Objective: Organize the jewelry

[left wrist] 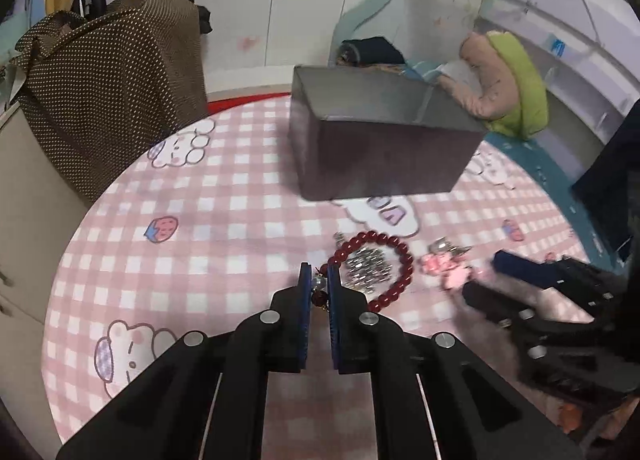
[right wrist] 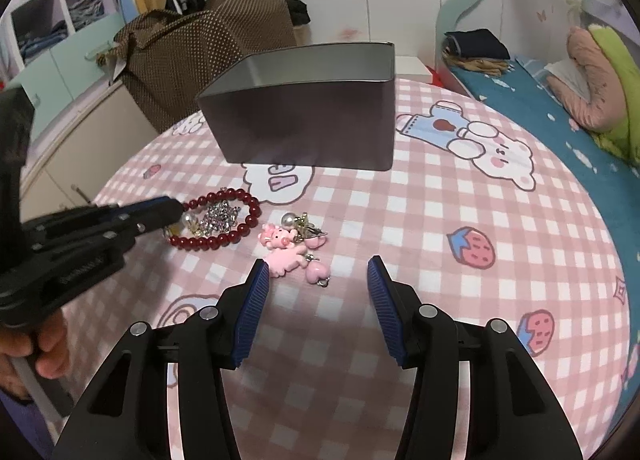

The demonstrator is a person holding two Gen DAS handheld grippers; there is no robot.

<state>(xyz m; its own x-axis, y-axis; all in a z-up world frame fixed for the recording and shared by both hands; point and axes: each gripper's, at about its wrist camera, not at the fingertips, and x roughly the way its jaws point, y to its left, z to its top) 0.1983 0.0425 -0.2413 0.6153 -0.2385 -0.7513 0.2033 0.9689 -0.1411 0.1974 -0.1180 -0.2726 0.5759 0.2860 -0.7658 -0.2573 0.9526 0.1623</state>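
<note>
Pick-up step: left gripper (left wrist: 319,287) clamped on red bead bracelet (left wrist: 404,266) mid-tabletop (left wrist: 240,220), right gripper (right wrist: 318,280) half-open, empty; next, lifting into metal tin (left wrist: 384,148).

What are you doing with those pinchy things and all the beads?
A person is tidying jewelry with a gripper in each hand. The left gripper is pinched shut on the red bead bracelet, which lies on the checked tablecloth. The right gripper is open near the pink charms. The metal tin waits behind them.
</note>
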